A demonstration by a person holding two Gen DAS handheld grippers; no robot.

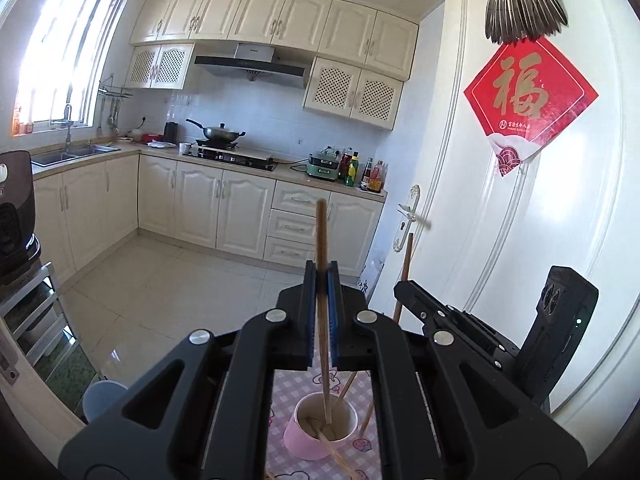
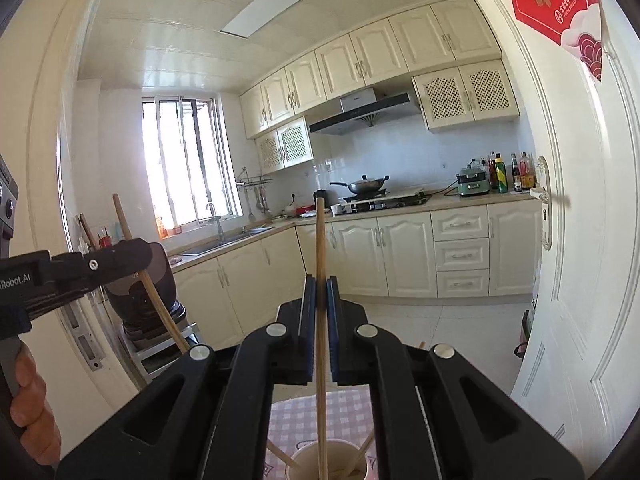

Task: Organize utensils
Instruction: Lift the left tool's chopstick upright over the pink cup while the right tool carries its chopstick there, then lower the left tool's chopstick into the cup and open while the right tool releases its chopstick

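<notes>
Left wrist view: you are pinching chopstick [image 1: 322,248] in left gripper [image 1: 322,280], jaws closed on it. Stick is standing near upright, lower tip hanging inside cup [image 1: 308,446] directly below. Right gripper [image 1: 404,286] is sitting right of cup, clamping second stick.

Right wrist view: right gripper [image 2: 321,292] is clamping stick [image 2: 320,248] upright, tip dipping into cup [image 2: 304,462]. Left gripper [image 2: 138,254] is holding its stick tilted, left of cup.

A red diamond poster [image 1: 530,94] on the white door [image 1: 580,220], up right of the left tool [image 1: 322,280], bears a gold "福". That tool's black body reads "Robot.AI".
</notes>
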